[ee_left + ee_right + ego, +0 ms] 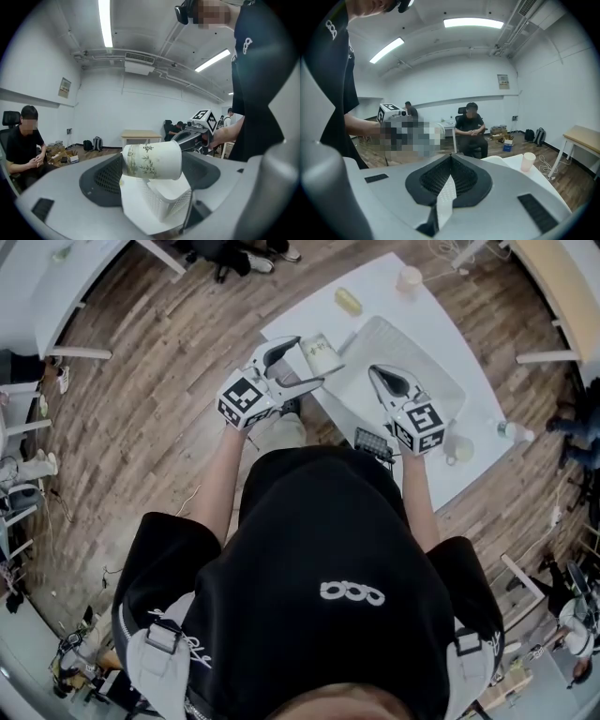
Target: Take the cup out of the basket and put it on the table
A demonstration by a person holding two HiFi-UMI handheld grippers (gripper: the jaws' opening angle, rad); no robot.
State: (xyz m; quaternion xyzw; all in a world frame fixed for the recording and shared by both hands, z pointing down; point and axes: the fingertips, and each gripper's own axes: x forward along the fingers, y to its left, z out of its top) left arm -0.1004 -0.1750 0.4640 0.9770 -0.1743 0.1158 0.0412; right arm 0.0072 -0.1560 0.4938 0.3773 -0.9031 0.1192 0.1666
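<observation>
The left gripper is clamped on the cup, a white paper cup with a green bamboo print. The cup is held on its side above the table's near edge, beside the white perforated basket. The right gripper is closed and empty, above the basket.

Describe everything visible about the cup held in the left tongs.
The cup is white, paper-like, printed with green bamboo sprigs and a dark character. It lies on its side, clamped between the jaws of the left tongs, held in the air beside the white mesh basket. Only the jaws touch it.
</observation>
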